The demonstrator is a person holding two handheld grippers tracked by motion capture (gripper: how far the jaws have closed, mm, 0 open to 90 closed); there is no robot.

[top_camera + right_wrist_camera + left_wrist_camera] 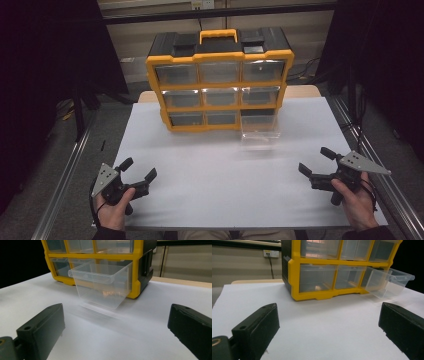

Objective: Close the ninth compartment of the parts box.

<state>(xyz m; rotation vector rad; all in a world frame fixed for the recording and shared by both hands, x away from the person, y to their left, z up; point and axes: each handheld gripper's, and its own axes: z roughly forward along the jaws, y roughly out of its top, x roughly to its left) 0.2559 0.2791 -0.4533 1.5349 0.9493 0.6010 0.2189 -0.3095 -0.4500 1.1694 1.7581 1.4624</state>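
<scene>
A yellow and black drawer cabinet with clear drawers stands at the back of the white table. Its bottom right drawer is pulled out and tilts down onto the table; it appears again as the clear drawer and drawer in the gripper views. My left gripper rests open near the front left edge, held in a hand. My right gripper is open near the front right edge. Both are empty and well short of the cabinet.
Metal rails run along both sides of the table. A wall socket with a cable sits behind the table. Black curtains hang at left and right. White tabletop lies between the grippers and the cabinet.
</scene>
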